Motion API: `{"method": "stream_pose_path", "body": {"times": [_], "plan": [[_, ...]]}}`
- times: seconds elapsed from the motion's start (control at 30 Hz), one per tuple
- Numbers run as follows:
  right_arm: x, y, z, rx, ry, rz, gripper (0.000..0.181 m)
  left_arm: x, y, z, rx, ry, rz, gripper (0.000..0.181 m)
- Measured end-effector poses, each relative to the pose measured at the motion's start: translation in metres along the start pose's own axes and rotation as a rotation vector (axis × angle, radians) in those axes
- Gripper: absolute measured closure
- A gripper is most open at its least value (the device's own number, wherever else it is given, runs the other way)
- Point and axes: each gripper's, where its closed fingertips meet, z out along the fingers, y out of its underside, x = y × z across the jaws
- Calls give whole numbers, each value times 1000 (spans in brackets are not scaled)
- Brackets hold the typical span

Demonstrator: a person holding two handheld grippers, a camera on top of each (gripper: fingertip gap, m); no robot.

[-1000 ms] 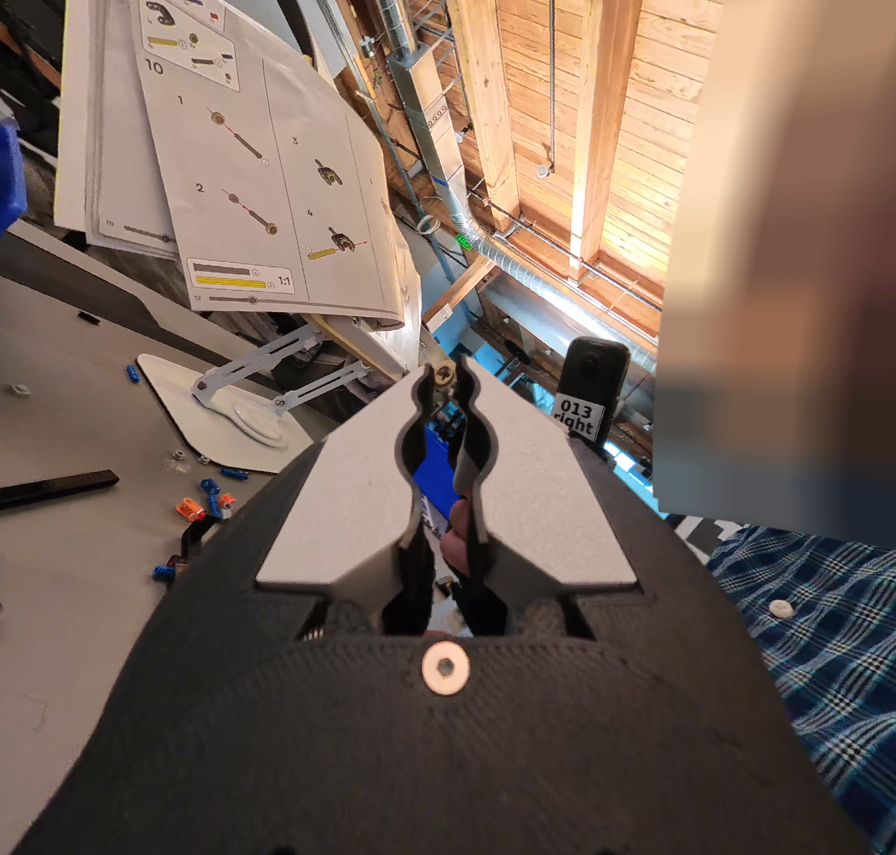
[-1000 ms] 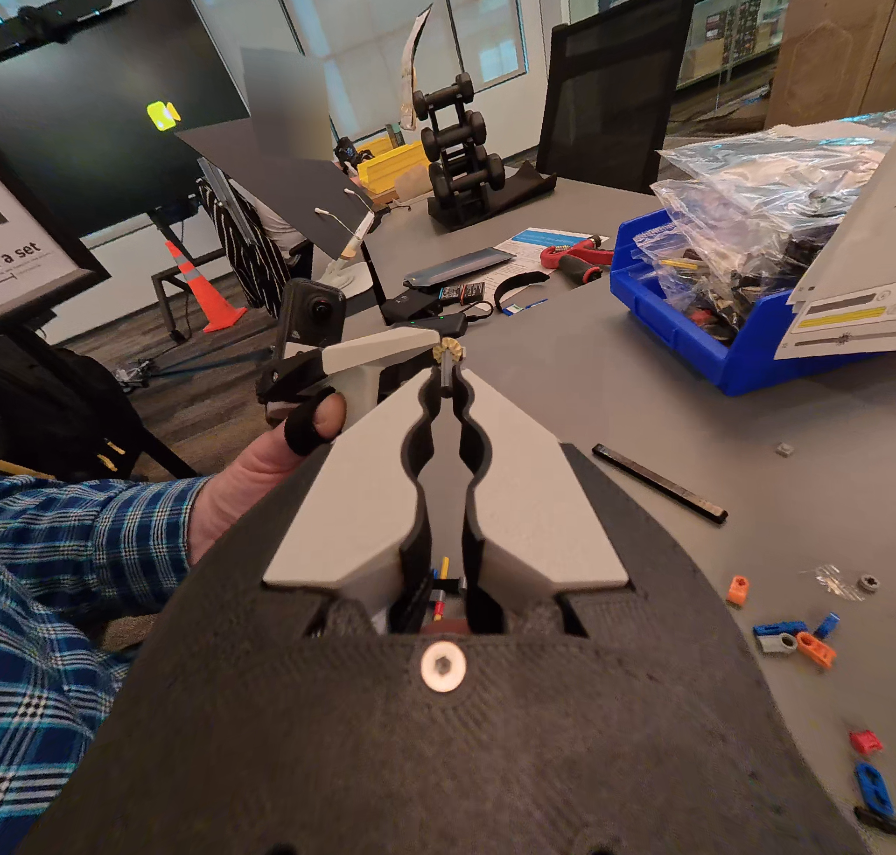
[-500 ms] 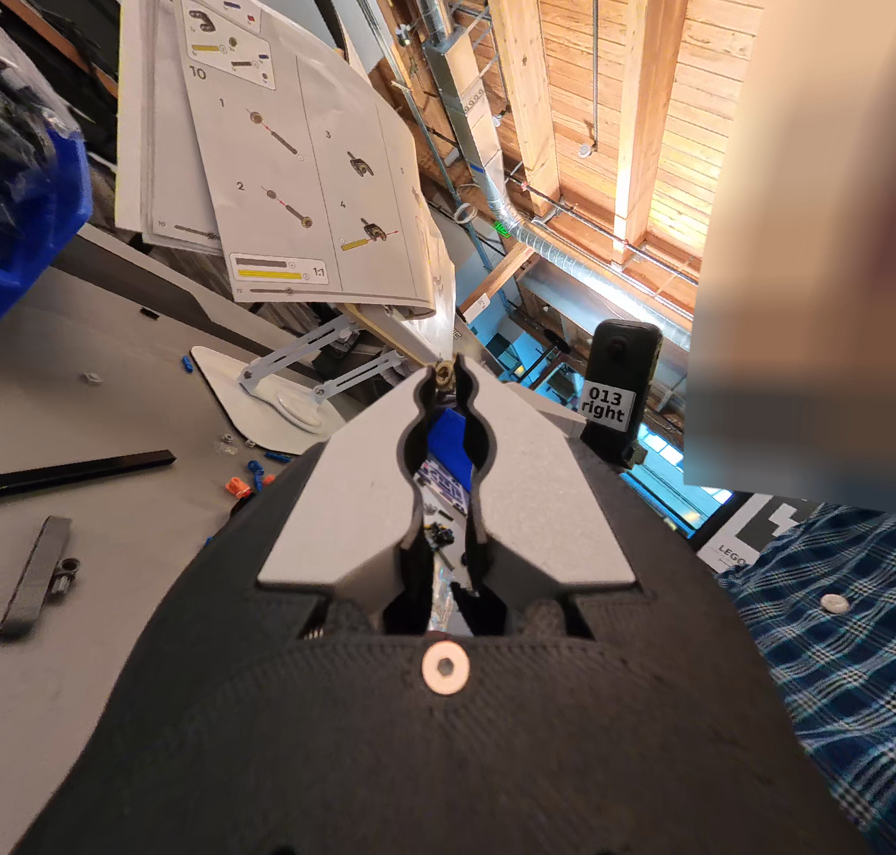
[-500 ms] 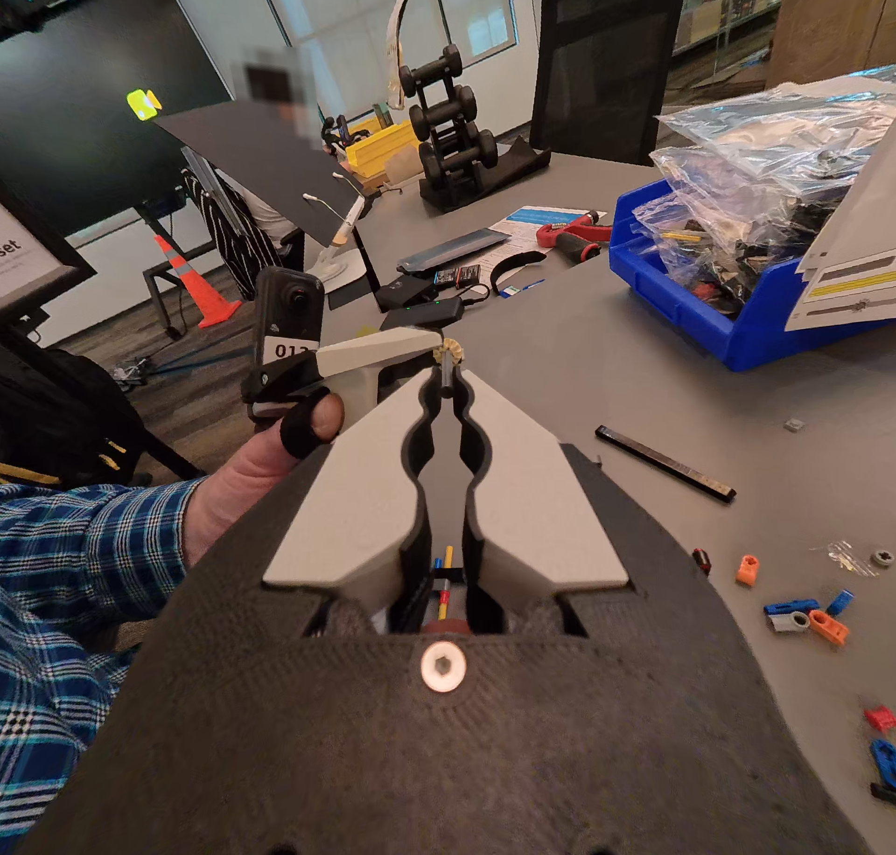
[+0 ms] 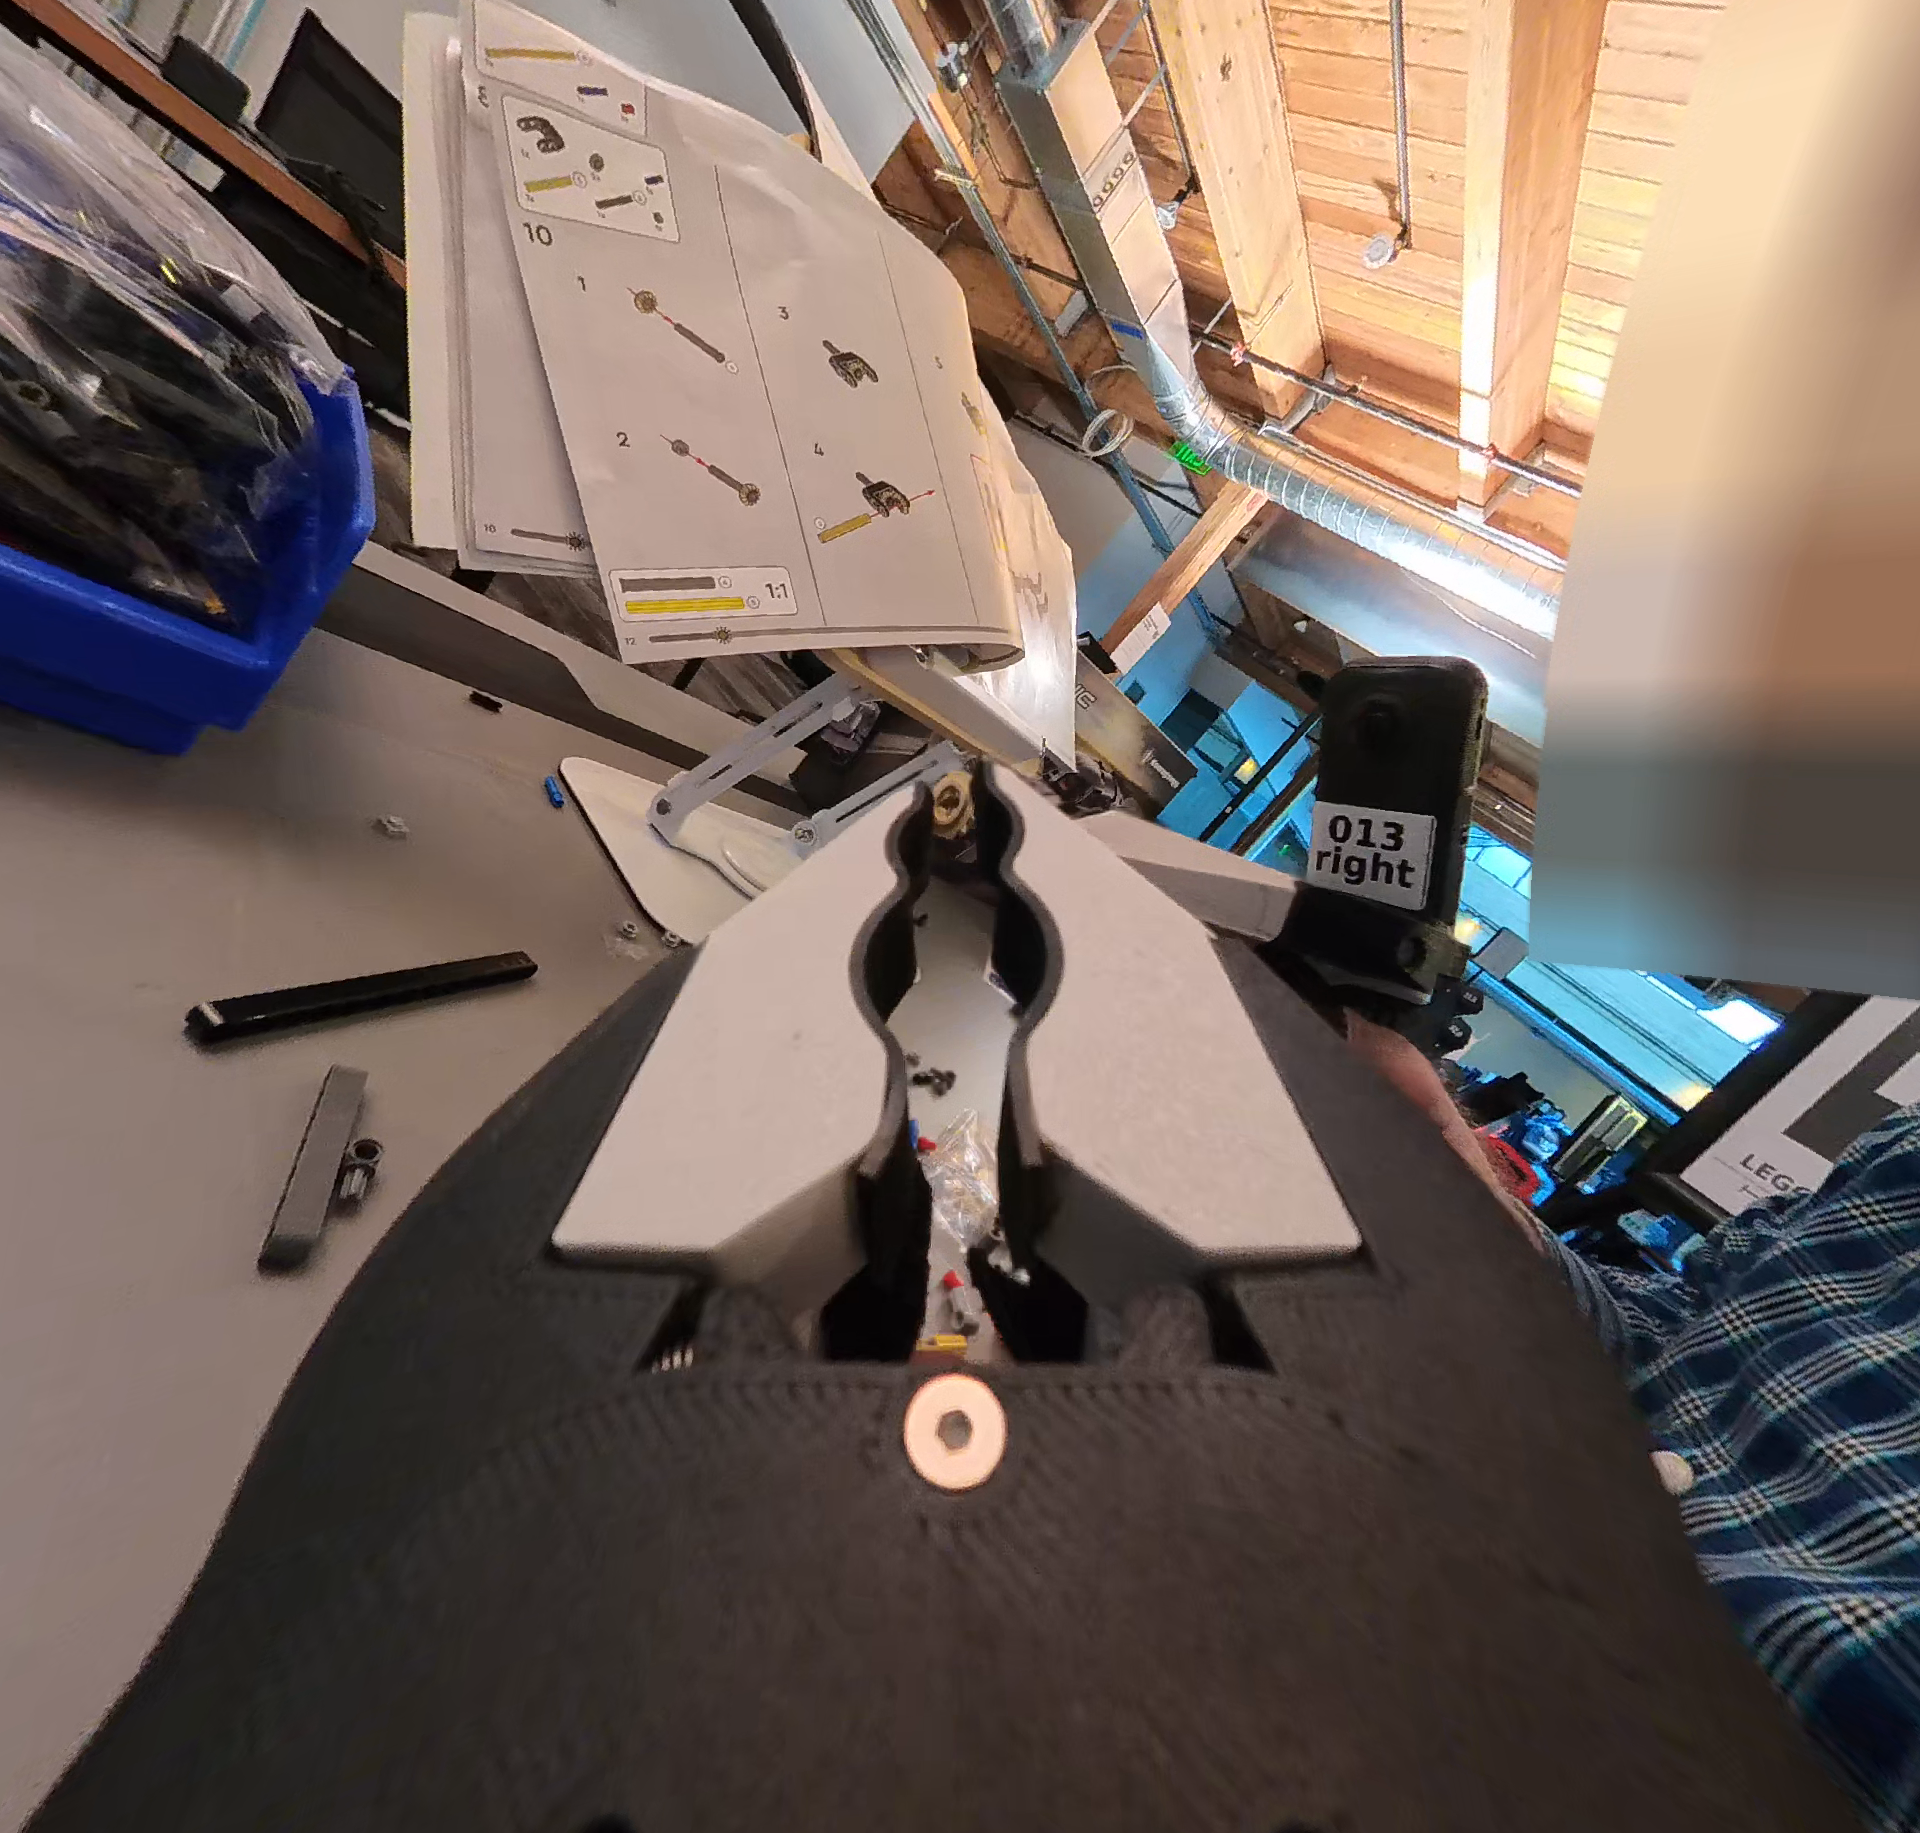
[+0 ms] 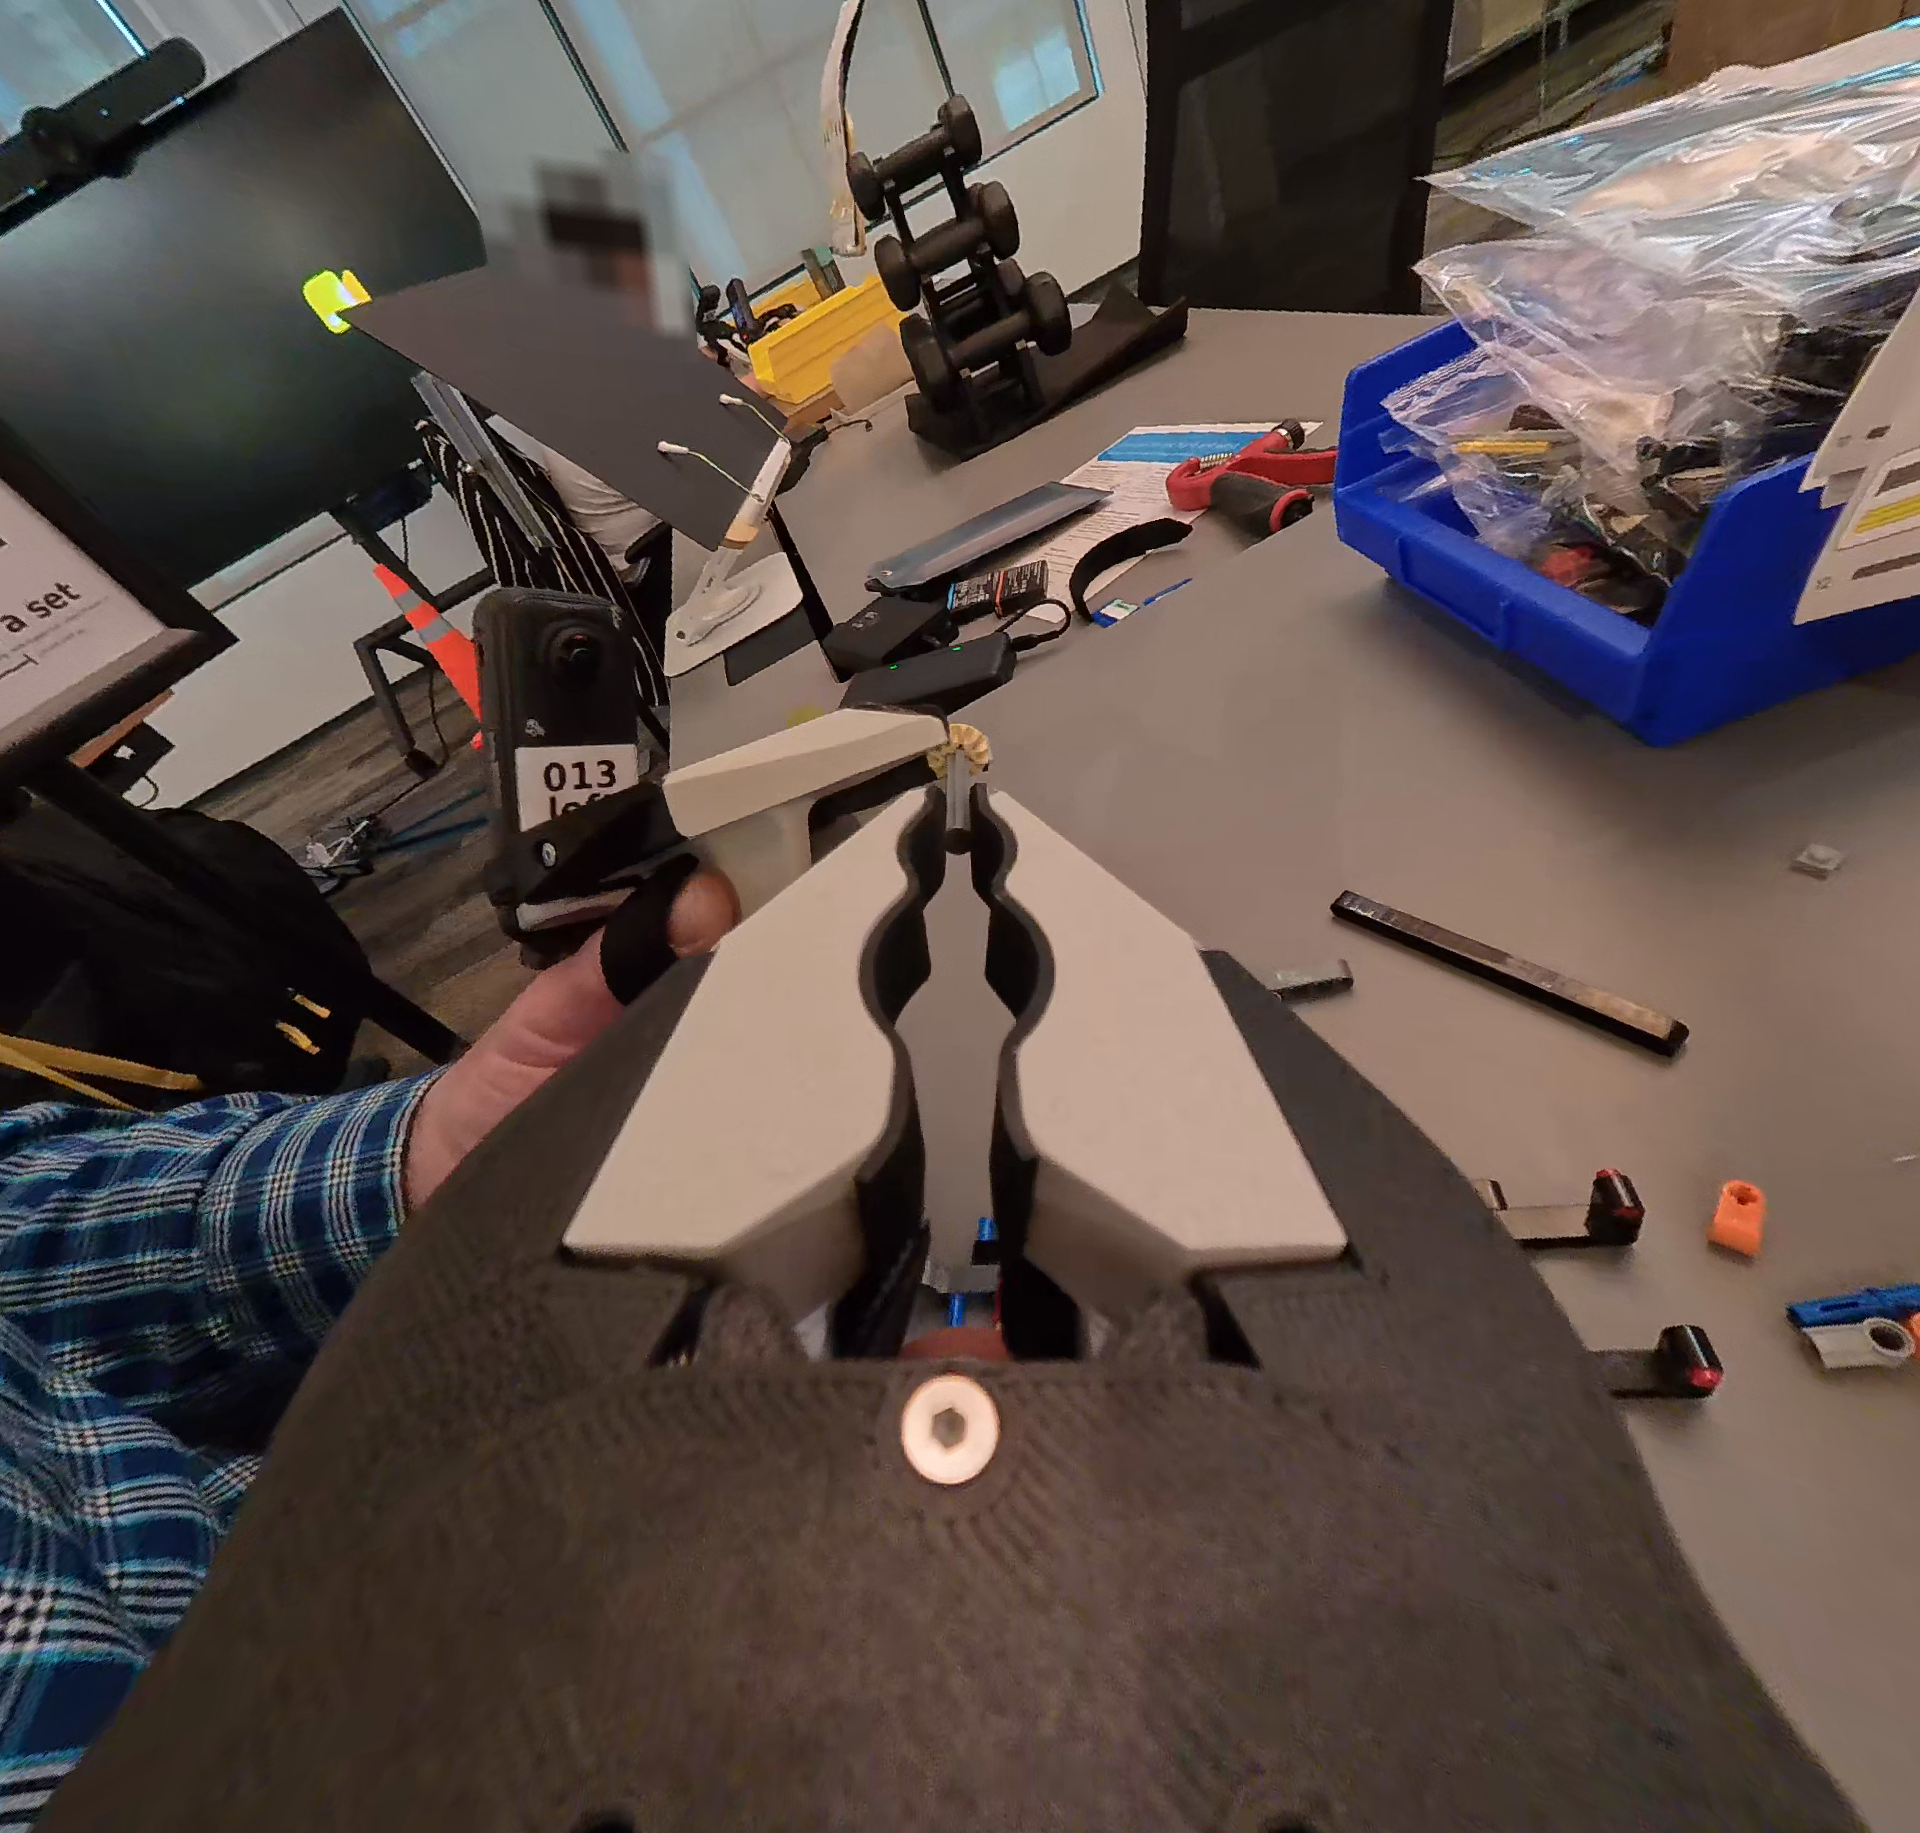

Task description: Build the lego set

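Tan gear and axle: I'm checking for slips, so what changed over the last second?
No slip shows. Both claws swung together toward the table; the blue bin and grey beam entered the left view. The left claw stays shut on the tan gear, the right claw on the grey axle.

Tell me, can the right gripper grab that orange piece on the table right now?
Probably not yet. The right gripper is shut on a grey axle with a tan gear, so it is full, though nothing covers the orange piece.
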Motion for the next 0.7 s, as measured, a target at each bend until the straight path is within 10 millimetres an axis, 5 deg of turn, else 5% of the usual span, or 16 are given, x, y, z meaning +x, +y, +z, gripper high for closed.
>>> {"method": "stream_pose_path", "body": {"times": [0.7], "plan": [[-1, -1, -4, 18, -1, 32, 179, 6, 5, 4, -101, -77, 239, 173]]}}
